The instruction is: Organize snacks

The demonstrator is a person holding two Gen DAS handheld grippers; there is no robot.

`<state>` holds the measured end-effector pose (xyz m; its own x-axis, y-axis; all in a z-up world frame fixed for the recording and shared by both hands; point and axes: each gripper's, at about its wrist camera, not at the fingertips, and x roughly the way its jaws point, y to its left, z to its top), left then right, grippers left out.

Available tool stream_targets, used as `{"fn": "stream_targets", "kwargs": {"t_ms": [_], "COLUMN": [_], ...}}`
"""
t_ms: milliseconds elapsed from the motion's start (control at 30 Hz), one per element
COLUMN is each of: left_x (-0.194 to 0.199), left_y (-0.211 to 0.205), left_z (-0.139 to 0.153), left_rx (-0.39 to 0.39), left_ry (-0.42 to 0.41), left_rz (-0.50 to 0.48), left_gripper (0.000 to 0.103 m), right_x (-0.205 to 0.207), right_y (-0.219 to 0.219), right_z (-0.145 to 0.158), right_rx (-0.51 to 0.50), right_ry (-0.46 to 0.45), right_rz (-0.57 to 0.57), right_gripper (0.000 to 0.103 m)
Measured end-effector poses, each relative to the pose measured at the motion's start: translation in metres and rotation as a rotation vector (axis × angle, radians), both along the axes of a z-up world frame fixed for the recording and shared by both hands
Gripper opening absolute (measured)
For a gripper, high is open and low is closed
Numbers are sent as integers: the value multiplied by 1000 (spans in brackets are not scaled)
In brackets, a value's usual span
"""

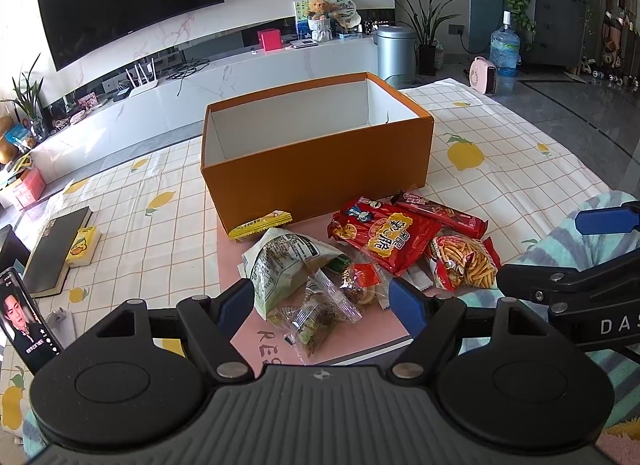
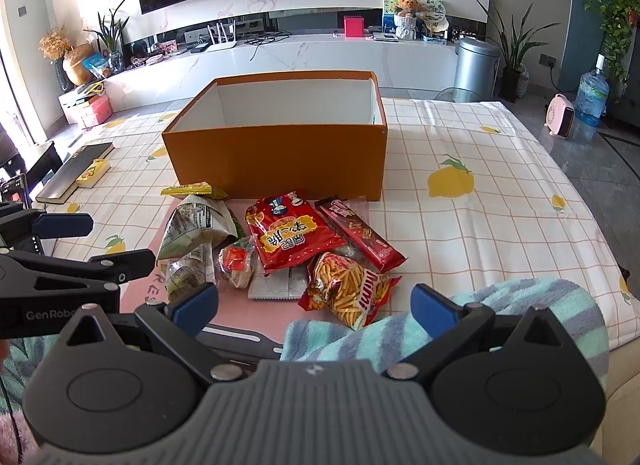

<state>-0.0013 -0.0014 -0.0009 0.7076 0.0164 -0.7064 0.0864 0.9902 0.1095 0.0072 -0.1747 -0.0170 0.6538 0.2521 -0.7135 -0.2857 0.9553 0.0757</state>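
An open orange box (image 1: 320,169) (image 2: 276,161) with a white inside stands on the table. Before it lies a heap of snacks: a yellow bar (image 1: 260,226), a green-and-white bag (image 1: 280,265) (image 2: 196,229), clear small packets (image 1: 320,317), a big red bag (image 1: 380,237) (image 2: 288,235), a long dark red bar (image 1: 440,213) (image 2: 360,233) and a bag of yellow sticks (image 1: 464,265) (image 2: 348,289). My left gripper (image 1: 322,305) is open, low over the clear packets. My right gripper (image 2: 314,303) is open, just short of the stick bag, above a striped sleeve (image 2: 400,329).
A lemon-print cloth (image 2: 480,201) covers the table, with a pink mat (image 1: 360,337) under the snacks. A dark book (image 1: 56,249) and a yellow pack (image 1: 82,245) lie at the left, a phone (image 1: 24,317) stands nearer. A TV cabinet (image 2: 320,53) runs along the far wall.
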Motion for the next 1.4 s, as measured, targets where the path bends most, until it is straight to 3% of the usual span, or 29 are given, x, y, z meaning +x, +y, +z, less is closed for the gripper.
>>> {"fn": "stream_targets", "kwargs": {"t_ms": [1400], "left_x": [-1], "left_y": [-4], "left_z": [1], "left_rx": [-8], "left_ry": [8], "left_rz": [-4], "left_gripper": [90], "right_x": [0], "right_y": [-1], "right_z": [0], "right_rx": [4], "right_ry": [1], "right_rz": [0], "right_gripper": [99]}}
